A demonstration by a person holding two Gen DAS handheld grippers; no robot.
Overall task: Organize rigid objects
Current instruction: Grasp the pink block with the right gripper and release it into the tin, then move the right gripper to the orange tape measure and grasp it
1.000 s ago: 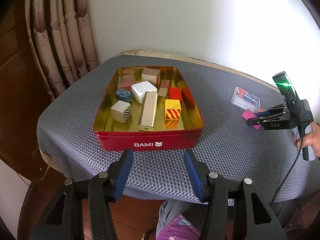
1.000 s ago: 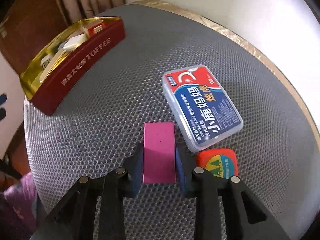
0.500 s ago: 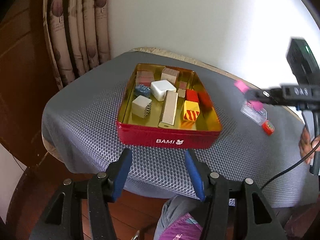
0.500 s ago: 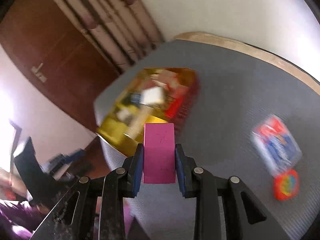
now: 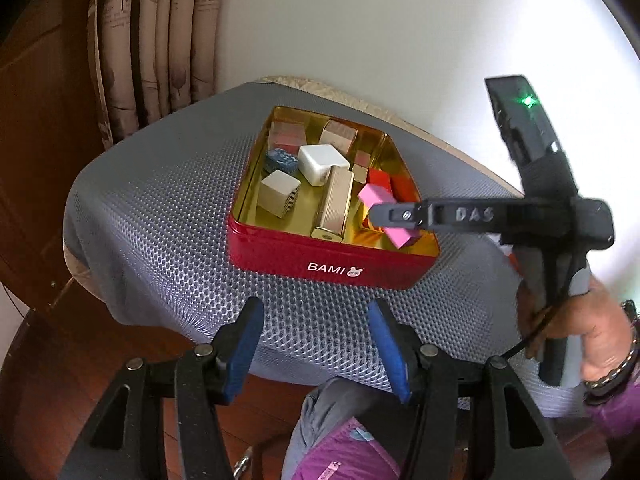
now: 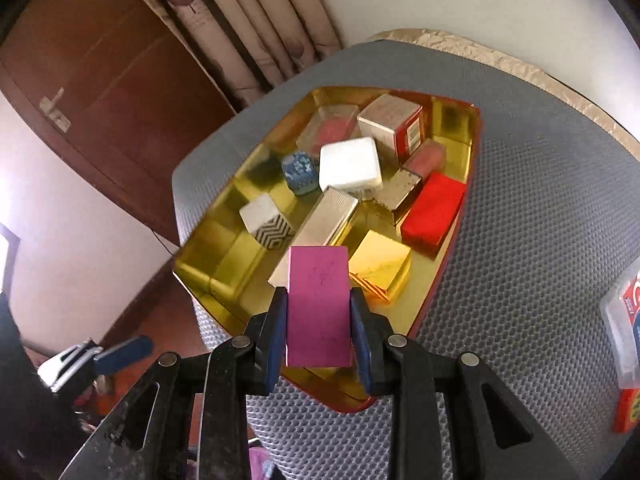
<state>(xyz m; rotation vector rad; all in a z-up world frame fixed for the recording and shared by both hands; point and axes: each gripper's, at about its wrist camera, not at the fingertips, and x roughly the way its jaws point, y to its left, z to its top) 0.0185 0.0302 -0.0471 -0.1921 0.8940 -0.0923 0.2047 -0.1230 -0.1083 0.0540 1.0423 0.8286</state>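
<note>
My right gripper is shut on a pink block and holds it above the near right part of the red tin. In the left wrist view the right gripper and the pink block hang over the red BAMI tin. The tin holds several small blocks, among them a white cube, a red block, a yellow block and a long gold box. My left gripper is open and empty, in front of the tin at the table's near edge.
The tin sits on a grey mesh mat over a round table. A clear plastic card box and a small red item lie at the right edge of the right wrist view. Curtains and a wooden door stand behind.
My right gripper has lifted the pink block off the mat beside the card box and carried it left, over the tin. The left gripper has stayed open and drawn back slightly.
</note>
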